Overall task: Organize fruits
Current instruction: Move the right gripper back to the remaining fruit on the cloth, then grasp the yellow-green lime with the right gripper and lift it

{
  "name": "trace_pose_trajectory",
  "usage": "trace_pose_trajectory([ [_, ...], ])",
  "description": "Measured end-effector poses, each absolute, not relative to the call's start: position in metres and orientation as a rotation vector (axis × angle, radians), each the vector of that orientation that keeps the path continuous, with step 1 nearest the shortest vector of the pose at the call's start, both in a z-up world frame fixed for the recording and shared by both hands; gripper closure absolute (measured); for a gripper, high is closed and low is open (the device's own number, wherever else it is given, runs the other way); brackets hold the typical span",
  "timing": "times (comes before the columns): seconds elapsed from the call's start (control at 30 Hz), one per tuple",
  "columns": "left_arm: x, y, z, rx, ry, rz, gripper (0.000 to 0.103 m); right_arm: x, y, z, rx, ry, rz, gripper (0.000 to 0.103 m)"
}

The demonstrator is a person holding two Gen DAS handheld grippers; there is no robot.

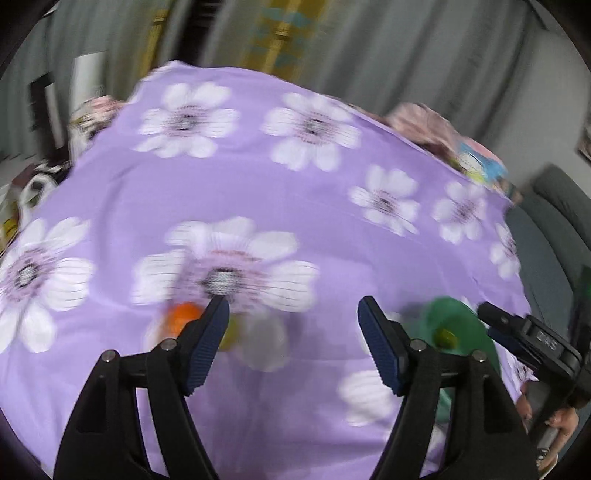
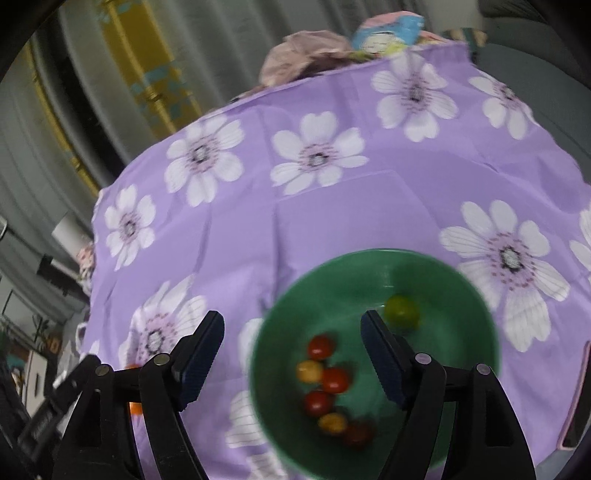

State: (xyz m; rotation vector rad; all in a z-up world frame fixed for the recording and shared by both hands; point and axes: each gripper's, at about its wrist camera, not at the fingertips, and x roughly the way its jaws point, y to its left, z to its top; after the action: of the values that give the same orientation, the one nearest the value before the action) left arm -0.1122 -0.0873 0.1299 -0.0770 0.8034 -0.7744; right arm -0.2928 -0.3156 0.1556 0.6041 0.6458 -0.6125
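Note:
A green bowl sits on the purple flowered cloth and holds several red and yellow cherry tomatoes and one green fruit. My right gripper is open and empty, just above the bowl's near left part. In the left wrist view the bowl is at the right, with a green fruit in it. My left gripper is open and empty over the cloth. An orange fruit lies on the cloth beside its left finger, with a blurred yellowish fruit next to it.
The purple cloth covers the table. Crumpled clothes and a printed bag lie at its far edge. A grey chair stands to the right. The right gripper's body shows beside the bowl. An orange fruit shows behind my left finger.

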Motion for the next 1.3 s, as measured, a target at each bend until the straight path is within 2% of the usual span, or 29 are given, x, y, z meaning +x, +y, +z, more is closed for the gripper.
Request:
trace_pose_trajectory([
  [0.2,-0.078,-0.043,0.111,-0.134,0.83,-0.614,0.03,-0.246,-0.28,0.143,0.591,0.69,-0.425,0.027],
  [0.4,-0.061,-0.035,0.092,-0.164,0.89,-0.638,0.032,-0.197,-0.245,0.117,0.619,0.764,-0.263,0.027],
  [0.47,-0.056,-0.04,0.086,-0.153,0.92,-0.627,0.032,-0.182,-0.239,0.106,0.646,0.801,-0.228,0.041],
  [0.57,-0.049,-0.038,0.08,-0.172,0.948,-0.636,0.032,-0.159,-0.232,0.088,0.686,0.872,-0.2,0.048],
  [0.63,-0.047,-0.036,0.079,-0.18,0.954,-0.626,0.032,-0.145,-0.226,0.076,0.696,0.916,-0.186,0.058],
  [1.0,-0.042,-0.035,0.079,-0.193,0.966,-0.64,0.038,-0.098,-0.206,0.045,0.715,1.035,-0.187,0.062],
  [1.1,-0.043,-0.036,0.079,-0.189,0.963,-0.644,0.039,-0.094,-0.203,0.042,0.688,1.052,-0.192,0.065],
  [1.3,-0.047,-0.043,0.078,-0.17,0.967,-0.665,0.04,-0.113,-0.206,0.05,0.672,1.054,-0.188,0.066],
])
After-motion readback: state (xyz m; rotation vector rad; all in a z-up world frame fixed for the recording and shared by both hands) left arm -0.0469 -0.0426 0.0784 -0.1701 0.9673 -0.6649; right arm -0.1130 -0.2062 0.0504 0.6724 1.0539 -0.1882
